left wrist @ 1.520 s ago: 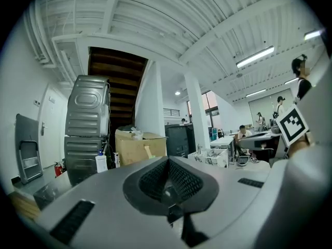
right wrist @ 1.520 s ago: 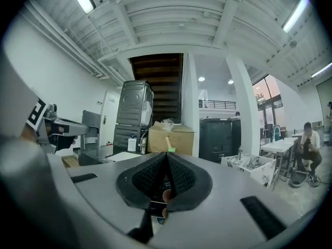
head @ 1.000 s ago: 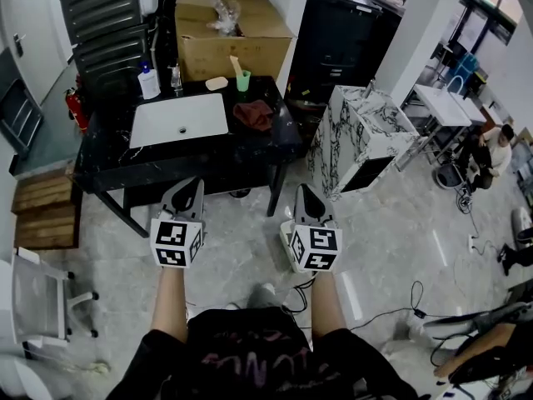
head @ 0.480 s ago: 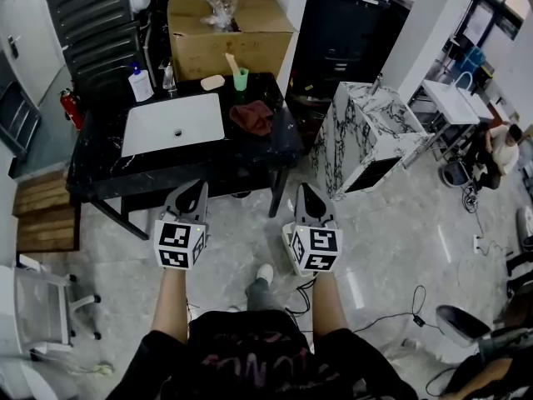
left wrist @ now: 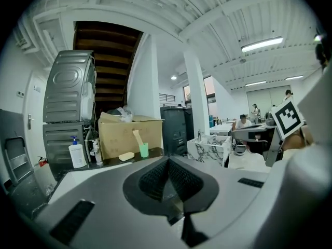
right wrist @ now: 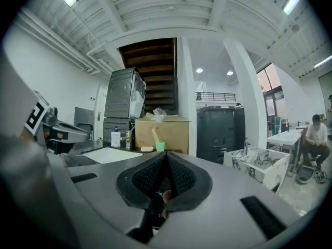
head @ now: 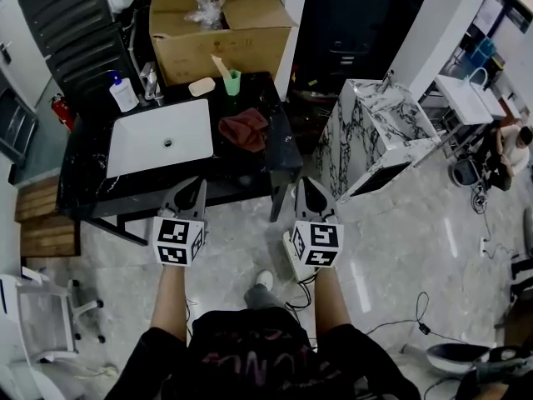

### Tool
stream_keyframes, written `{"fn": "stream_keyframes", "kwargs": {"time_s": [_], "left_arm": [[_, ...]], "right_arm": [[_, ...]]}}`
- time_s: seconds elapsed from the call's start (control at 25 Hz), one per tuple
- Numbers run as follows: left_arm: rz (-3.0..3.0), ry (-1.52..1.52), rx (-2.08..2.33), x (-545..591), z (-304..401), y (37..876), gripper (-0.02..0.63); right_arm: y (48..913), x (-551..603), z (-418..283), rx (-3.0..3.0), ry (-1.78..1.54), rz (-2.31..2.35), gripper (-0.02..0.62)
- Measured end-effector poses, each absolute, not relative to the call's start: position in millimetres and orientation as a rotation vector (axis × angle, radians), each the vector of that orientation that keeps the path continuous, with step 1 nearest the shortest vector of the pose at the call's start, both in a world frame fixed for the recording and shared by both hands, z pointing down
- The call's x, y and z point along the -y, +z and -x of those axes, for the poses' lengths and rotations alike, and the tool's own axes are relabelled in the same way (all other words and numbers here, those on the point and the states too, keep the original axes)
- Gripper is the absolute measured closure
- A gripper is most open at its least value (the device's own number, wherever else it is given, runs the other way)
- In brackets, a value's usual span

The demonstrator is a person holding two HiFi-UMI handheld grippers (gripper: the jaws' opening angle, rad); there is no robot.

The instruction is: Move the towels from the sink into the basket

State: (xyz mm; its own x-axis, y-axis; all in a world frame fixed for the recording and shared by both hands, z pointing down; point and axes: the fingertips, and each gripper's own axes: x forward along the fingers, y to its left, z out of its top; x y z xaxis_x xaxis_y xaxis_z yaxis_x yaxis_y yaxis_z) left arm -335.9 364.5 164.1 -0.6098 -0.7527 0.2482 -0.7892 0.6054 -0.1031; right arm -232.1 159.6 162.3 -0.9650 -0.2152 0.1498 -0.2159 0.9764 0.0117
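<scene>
A dark red towel [head: 243,129] lies crumpled on the black counter [head: 250,167], just right of the white sink [head: 158,144]. The sink basin looks bare. No basket shows in any view. My left gripper [head: 193,182] and right gripper [head: 303,182] are held side by side in front of the counter's near edge, short of the towel. Both are shut with nothing between the pads. In the left gripper view the left gripper [left wrist: 168,162] points at the counter. In the right gripper view the right gripper [right wrist: 166,160] does the same.
On the counter's back edge stand a soap bottle [head: 122,92], a tap [head: 150,80], a soap bar [head: 201,86] and a green cup [head: 232,80]. A cardboard box [head: 218,23] sits behind. A marble-patterned cabinet [head: 375,132] stands at the right, a white chair [head: 42,315] at the lower left.
The person has stepped toward the counter, so the sink and towel sit lower and nearer in the head view. Both grippers stay shut and level.
</scene>
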Motion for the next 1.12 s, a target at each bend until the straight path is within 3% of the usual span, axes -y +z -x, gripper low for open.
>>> {"fn": "stream_keyframes", "kwargs": {"time_s": [0.36, 1.12], "left_arm": [[-1.220, 0.299, 2.649, -303, 387, 164, 0.589], [-1.207, 0.258, 2.619, -257, 445, 173, 0.589]], "right_arm": [[164, -101, 294, 2.975, 0.040, -0.224, 0.580], [174, -64, 346, 2.954, 0.055, -0.187, 0.580]]}}
